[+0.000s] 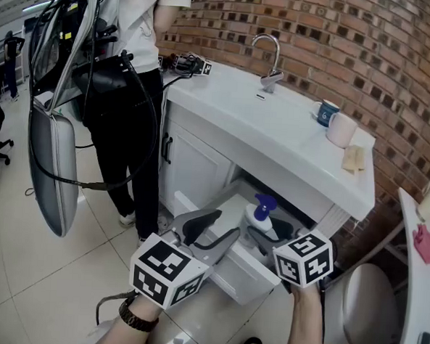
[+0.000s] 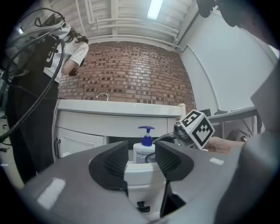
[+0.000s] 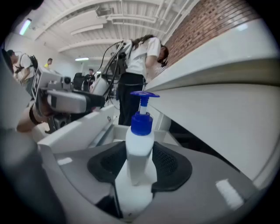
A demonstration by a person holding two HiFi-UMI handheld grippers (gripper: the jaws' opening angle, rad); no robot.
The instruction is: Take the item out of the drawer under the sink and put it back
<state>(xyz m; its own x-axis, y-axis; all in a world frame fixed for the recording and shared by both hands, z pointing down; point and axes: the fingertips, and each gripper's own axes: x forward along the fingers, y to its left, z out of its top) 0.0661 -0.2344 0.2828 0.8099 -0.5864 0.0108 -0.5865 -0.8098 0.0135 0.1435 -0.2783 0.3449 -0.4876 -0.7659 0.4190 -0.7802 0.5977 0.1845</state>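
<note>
The drawer [image 1: 247, 270] under the sink stands pulled out. In it stands a white pump bottle [image 1: 259, 215] with a blue pump, upright. My right gripper [image 1: 267, 238] reaches in from the right and is shut on the bottle's body. In the right gripper view the bottle [image 3: 139, 146] fills the gap between the two black pads [image 3: 168, 164]. My left gripper [image 1: 216, 232] hangs open just over the drawer's front edge, left of the bottle. In the left gripper view, the bottle [image 2: 143, 151] and the drawer front [image 2: 141, 186] show through its empty jaws.
A white counter [image 1: 275, 138] with a faucet [image 1: 270, 60], a blue mug [image 1: 326, 113] and a pink cup [image 1: 341, 129] overhangs the drawer. A person in black trousers [image 1: 128, 111] stands at the left by the cabinet door [image 1: 193, 166]. A toilet [image 1: 366, 308] is at the right.
</note>
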